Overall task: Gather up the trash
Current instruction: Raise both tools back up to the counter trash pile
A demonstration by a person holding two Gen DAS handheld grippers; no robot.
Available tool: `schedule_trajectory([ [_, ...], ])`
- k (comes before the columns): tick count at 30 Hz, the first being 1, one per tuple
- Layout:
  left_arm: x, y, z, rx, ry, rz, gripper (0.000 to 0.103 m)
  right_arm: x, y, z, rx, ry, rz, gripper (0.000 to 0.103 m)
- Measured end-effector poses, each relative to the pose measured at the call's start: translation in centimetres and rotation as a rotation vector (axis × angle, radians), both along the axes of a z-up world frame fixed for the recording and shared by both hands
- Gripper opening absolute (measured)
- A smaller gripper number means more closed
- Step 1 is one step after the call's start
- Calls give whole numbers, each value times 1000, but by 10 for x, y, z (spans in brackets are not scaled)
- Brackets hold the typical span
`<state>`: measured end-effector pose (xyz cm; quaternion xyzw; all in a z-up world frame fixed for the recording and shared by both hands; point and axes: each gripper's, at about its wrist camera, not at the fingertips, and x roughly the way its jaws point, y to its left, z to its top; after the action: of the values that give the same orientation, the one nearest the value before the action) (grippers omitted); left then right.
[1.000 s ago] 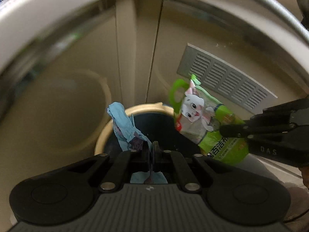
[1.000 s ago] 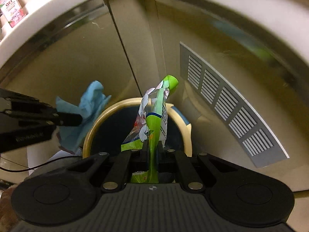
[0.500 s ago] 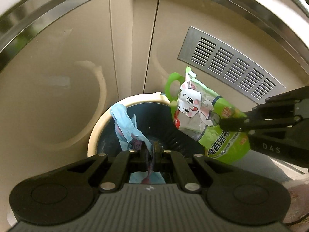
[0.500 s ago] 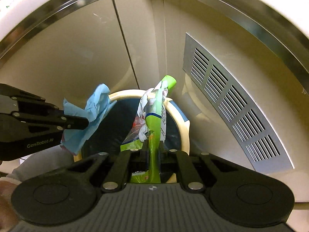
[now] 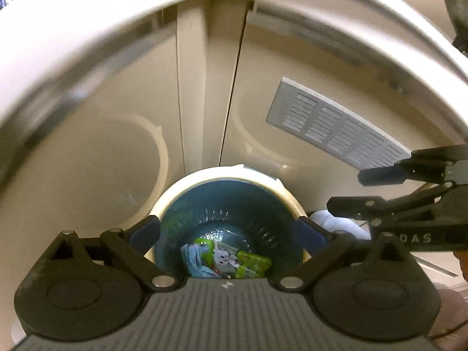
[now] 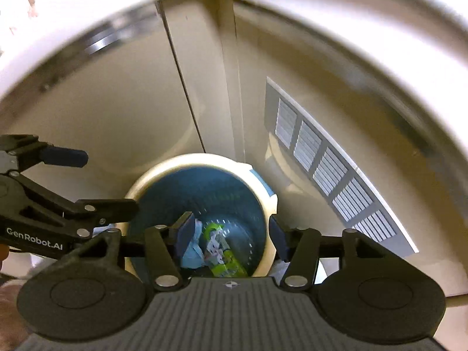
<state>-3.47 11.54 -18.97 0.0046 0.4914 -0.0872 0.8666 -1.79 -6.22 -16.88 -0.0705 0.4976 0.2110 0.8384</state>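
A round waste bin with a cream rim [image 5: 204, 175] and a ribbed dark teal liner [image 5: 228, 204] is seen from above, set on the floor near beige cabinet doors [image 5: 199, 87]. At its bottom two items are lying side by side and touching: a crumpled light-blue tissue [image 5: 194, 259] on the left and a glossy green pouch printed with a white rabbit [image 5: 234, 260] on the right. Both are seen again in the right wrist view, tissue [image 6: 191, 253] and pouch [image 6: 223, 259]. The left gripper [image 5: 228, 234] is held spread wide and empty above the bin. The right gripper [image 6: 231, 235] is likewise released, nothing between its fingers. A grey slatted vent panel [image 5: 336, 125] is fitted in the right-hand door.
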Motion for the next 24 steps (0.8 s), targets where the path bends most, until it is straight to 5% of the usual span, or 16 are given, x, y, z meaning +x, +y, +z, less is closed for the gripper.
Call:
schedule_trajectory([
  [7,-27,9,82,-14,-160,2,103,-29,-25,68,142,-206,35,91],
  [14,-28,15,186,-23,-457,52,103,-36,-56,153,301,-473,-39,103],
  [18,-1,6,220,4,-563,85,103,-15,-76,189,209,-709,-229,103],
  [24,63,-10,224,26,-537,92,103,69,-111,190,62,-725,-470,103],
])
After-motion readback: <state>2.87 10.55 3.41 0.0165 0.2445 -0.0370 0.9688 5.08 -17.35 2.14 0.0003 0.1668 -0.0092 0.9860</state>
